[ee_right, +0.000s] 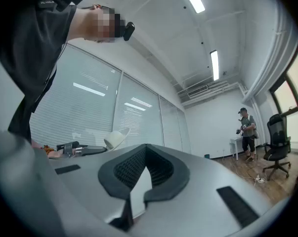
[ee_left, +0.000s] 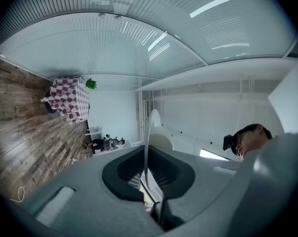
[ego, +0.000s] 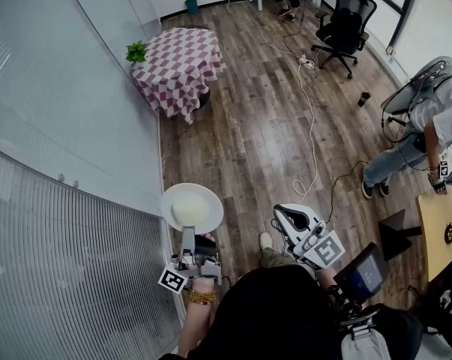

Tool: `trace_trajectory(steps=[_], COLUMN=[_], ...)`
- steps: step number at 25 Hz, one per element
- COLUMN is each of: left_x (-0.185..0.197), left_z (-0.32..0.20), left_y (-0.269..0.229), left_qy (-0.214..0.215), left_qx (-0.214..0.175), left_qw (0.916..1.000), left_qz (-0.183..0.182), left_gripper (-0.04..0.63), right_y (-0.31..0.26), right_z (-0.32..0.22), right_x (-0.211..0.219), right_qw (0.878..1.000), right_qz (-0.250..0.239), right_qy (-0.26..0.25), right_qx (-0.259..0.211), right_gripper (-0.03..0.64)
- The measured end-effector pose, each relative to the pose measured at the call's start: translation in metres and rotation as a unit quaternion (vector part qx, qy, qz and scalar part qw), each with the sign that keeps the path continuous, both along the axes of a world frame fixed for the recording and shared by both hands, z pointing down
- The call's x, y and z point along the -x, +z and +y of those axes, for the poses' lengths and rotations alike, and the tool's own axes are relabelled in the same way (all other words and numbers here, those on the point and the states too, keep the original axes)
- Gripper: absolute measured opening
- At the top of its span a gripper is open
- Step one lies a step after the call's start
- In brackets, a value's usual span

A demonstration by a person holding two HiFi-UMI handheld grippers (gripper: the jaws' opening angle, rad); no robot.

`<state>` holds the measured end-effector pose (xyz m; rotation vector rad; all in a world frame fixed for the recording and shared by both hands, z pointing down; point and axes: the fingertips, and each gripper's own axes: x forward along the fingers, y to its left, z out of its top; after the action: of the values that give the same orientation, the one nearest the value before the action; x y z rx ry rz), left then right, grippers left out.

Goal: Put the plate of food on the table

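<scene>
A white plate (ego: 192,207) with a pale mound of food is held level over the wooden floor. My left gripper (ego: 188,236) is shut on its near rim. The left gripper view shows the plate (ee_left: 147,142) edge-on between the jaws of that gripper (ee_left: 148,171). My right gripper (ego: 283,214) hangs to the right of the plate, apart from it, shut with nothing in it; in its own view (ee_right: 145,171) the plate (ee_right: 116,138) shows off to the left. The table with the red-and-white checked cloth (ego: 179,66) stands far ahead by the glass wall, also seen in the left gripper view (ee_left: 67,97).
A small green plant (ego: 136,51) sits at the table's far corner. A white cable (ego: 310,126) runs along the floor. A black office chair (ego: 344,22) and a dark cup (ego: 363,97) stand at the right. Another person (ego: 428,126) bends beside a wooden tabletop (ego: 441,227).
</scene>
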<state>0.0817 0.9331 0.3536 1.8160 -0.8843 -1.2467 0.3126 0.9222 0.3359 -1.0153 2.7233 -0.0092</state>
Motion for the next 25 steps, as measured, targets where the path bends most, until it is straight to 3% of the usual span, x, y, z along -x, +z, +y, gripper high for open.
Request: trace_trajectory(steps=[4, 10, 15, 25], left_x=[-0.001, -0.004, -0.011, -0.008], left_z=[-0.008, -0.045, -0.08, -0.148], left_y=[0.009, 0.015, 0.018, 0.029], left_qy=[-0.006, -0.012, -0.024, -0.069], left_qx=[0.007, 0.02, 0.025, 0.024], left_qw=[0.9999, 0.9996, 0.9994, 0.9971], left_qz=[0.01, 0.015, 0.008, 0.021], left_gripper=[0.018, 0.018, 0.018, 0.018], right_y=[0.001, 0.012, 0.02, 0.041], right_z=[-0.011, -0.048, -0.078, -0.142], right_x=[-0.003, -0.007, -0.008, -0.004], right_qw=[0.999, 1.0, 0.998, 0.994], right_qz=[-0.026, 0.01, 0.026, 0.021], right_qy=[-0.021, -0.02, -0.049, -0.109], right_qx=[0.005, 0.007, -0.006, 0.005], right_gripper=[0.011, 0.012, 0.012, 0.012])
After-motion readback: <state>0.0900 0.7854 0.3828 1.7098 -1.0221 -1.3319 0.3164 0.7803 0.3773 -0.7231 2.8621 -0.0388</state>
